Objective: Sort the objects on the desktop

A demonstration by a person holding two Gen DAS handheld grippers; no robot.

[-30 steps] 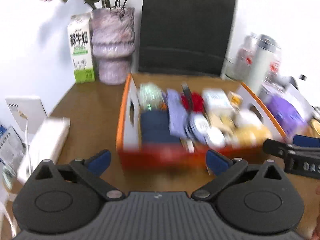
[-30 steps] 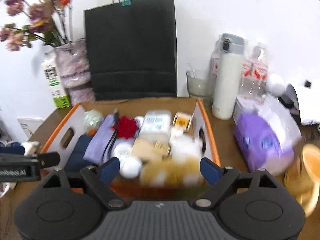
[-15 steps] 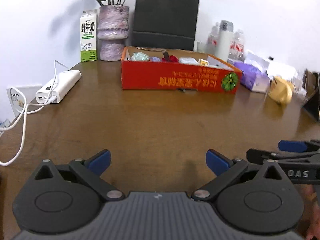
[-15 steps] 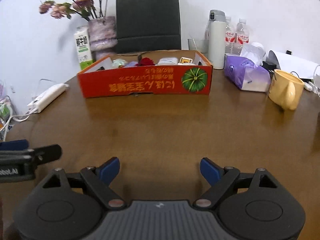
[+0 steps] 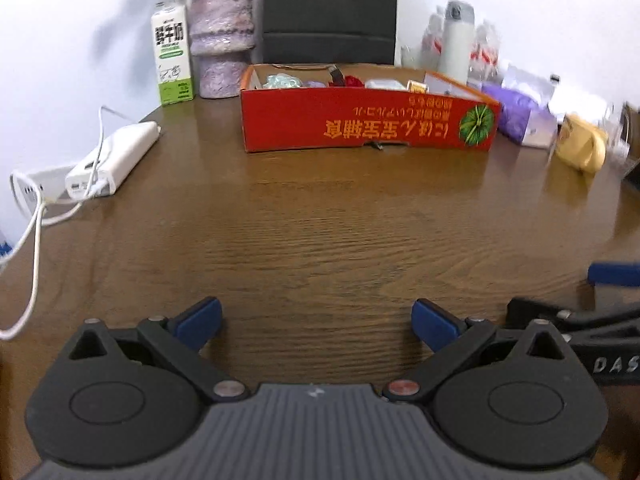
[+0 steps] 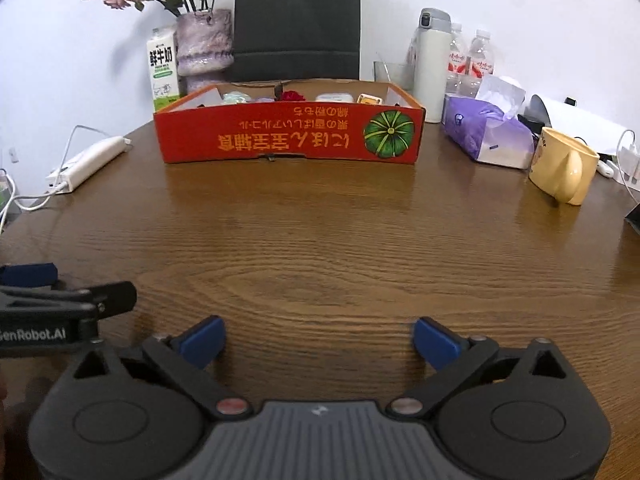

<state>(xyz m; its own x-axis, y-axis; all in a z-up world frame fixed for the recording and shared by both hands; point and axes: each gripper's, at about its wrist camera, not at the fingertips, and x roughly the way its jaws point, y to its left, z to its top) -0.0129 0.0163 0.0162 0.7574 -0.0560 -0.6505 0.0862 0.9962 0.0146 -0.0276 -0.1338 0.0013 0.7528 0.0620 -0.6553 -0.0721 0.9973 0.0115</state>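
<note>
Red cardboard box (image 6: 288,134) sits at the far side of the tabletop (image 6: 320,248); its front wall hides most of the contents, only the tops of a red item (image 6: 291,96), a white case (image 6: 335,97) and a yellow pack (image 6: 369,99) show. Left gripper (image 5: 316,322): jaws wide apart, nothing between them. Right gripper (image 6: 318,338): jaws have just been opening, now spread wide, nothing between them. Both hover low over bare wood, well apart from the box. Around it: milk carton (image 6: 163,70), vase (image 6: 204,46), black paper bag (image 6: 296,20), flask (image 6: 431,54), tissue pack (image 6: 486,132), yellow mug (image 6: 562,164), power bank (image 5: 114,158). Left view's right edge is blurred.
</note>
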